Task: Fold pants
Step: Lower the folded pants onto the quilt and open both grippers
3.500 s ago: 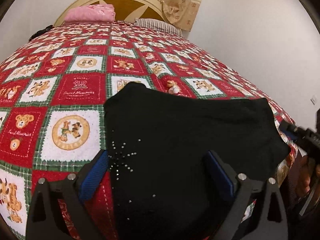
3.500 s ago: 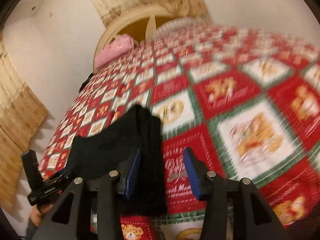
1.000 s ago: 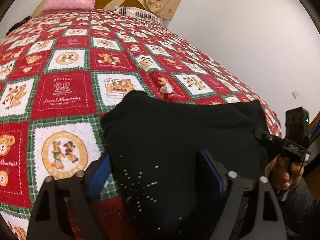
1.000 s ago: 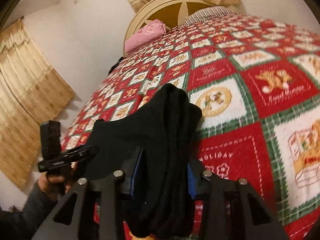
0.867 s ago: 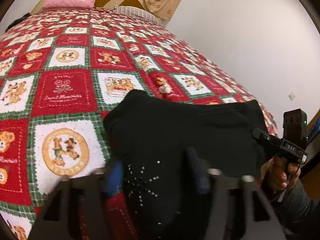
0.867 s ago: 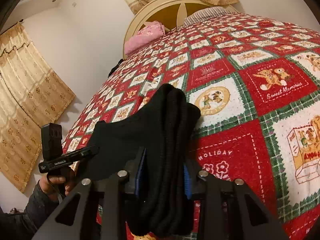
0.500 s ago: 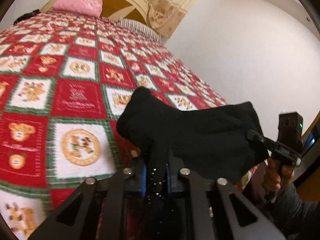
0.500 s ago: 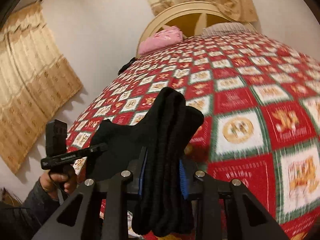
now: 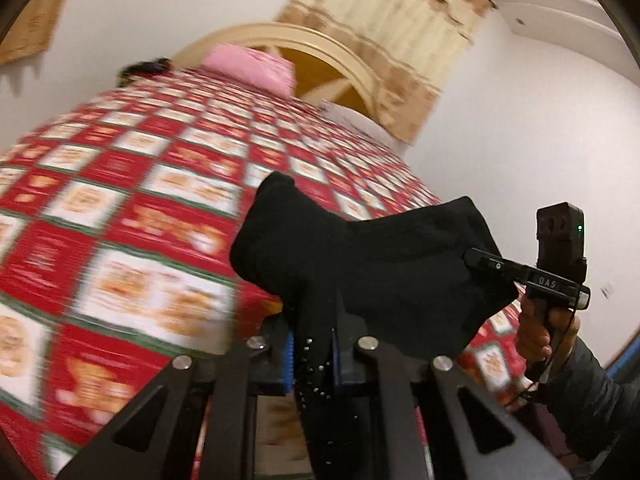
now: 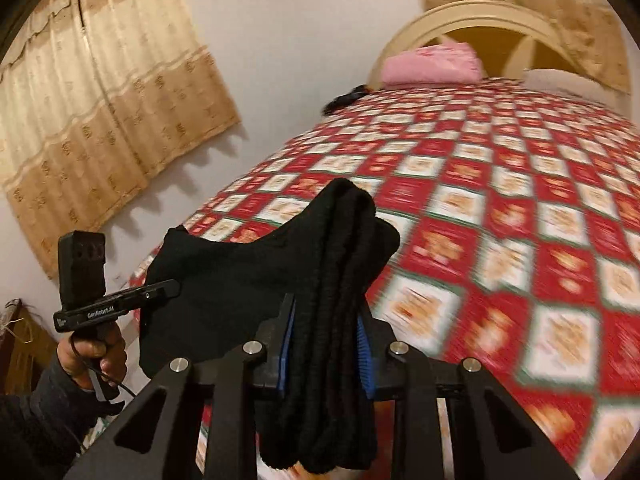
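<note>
The black pants (image 9: 360,248) hang folded and lifted above the red patchwork bed cover (image 9: 140,200). My left gripper (image 9: 312,344) is shut on one studded end of them, the cloth pinched thin between the blue pads. In the same view my right gripper (image 9: 480,258) grips the other end, held by a hand (image 9: 536,332). The right wrist view shows my right gripper (image 10: 326,336) shut on a thick bundle of several layers of the pants (image 10: 240,280). My left gripper (image 10: 168,286) holds the far corner there. The cloth sags between the two grippers.
The bed cover (image 10: 520,200) stretches ahead to a cream headboard (image 9: 320,44) with a pink pillow (image 10: 432,64) and a small dark item (image 10: 346,100) at its far left edge. A tan curtain (image 10: 100,100) hangs on the left wall; a white wall borders the right side.
The left jaws closed on the pants' end. Both grippers then rose and moved forward together, lifting the pants off the bed cover; both views tilted upward.
</note>
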A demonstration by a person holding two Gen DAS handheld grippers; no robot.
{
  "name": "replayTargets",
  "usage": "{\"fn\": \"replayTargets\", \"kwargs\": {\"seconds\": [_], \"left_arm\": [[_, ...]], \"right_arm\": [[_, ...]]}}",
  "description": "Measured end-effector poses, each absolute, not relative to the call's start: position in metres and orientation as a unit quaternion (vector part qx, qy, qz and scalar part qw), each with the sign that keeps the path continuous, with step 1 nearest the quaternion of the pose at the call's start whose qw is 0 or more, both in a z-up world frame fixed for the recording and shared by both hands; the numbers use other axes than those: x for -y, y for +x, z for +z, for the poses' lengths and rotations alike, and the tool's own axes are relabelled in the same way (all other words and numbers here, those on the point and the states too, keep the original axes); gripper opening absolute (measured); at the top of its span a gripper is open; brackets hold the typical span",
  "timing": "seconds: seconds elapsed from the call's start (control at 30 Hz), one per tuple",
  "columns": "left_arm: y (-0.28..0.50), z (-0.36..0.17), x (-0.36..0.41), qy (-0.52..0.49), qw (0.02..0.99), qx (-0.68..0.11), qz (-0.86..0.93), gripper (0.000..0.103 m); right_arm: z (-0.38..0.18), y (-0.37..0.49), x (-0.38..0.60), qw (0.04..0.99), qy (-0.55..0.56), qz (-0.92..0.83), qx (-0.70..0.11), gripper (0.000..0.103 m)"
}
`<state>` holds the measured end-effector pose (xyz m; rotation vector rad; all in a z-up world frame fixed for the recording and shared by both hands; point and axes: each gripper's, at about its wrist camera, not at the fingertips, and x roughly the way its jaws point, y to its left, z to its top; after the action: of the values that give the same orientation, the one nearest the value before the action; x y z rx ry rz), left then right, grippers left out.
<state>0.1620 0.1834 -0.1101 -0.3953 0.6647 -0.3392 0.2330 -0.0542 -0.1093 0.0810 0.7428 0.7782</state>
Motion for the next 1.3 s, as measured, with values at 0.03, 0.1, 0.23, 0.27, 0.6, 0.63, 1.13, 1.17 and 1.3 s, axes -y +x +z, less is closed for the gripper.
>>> {"fn": "replayTargets", "kwargs": {"seconds": [0.03,0.1,0.23,0.27,0.6,0.63,1.13,1.17,1.3], "left_arm": [[0.162,-0.110,-0.192,-0.192,0.915,-0.321,-0.153,0.014],[0.167,-0.116,-0.211,-0.195,0.918,-0.324,-0.121,0.014],[0.173,-0.144,-0.227,-0.176,0.916,-0.352,-0.075,0.014],[0.178,-0.154,-0.228,-0.170,0.913,-0.364,-0.068,0.014],[0.186,-0.183,-0.237,-0.167,0.909,-0.383,-0.014,0.071],[0.185,-0.184,-0.241,-0.175,0.907,-0.382,-0.011,0.072],[0.178,-0.183,-0.238,-0.158,0.909,-0.385,0.028,0.089],[0.178,-0.182,-0.237,-0.153,0.909,-0.387,0.039,0.094],[0.174,-0.182,-0.239,-0.152,0.906,-0.391,0.055,0.100]], "right_arm": [[-0.109,0.240,0.038,0.855,0.035,0.380,-0.352,0.028],[-0.114,0.257,0.006,0.848,0.027,0.393,-0.355,0.028],[-0.149,0.289,-0.041,0.830,0.026,0.396,-0.393,0.028],[-0.156,0.293,-0.048,0.829,0.019,0.392,-0.398,0.028],[-0.204,0.331,-0.046,0.822,0.029,0.349,-0.448,0.043],[-0.206,0.333,-0.045,0.822,0.032,0.349,-0.450,0.043],[-0.224,0.339,-0.039,0.824,0.047,0.337,-0.453,0.062],[-0.224,0.339,-0.040,0.826,0.043,0.336,-0.452,0.064],[-0.218,0.336,-0.035,0.832,0.045,0.323,-0.448,0.068]]}}
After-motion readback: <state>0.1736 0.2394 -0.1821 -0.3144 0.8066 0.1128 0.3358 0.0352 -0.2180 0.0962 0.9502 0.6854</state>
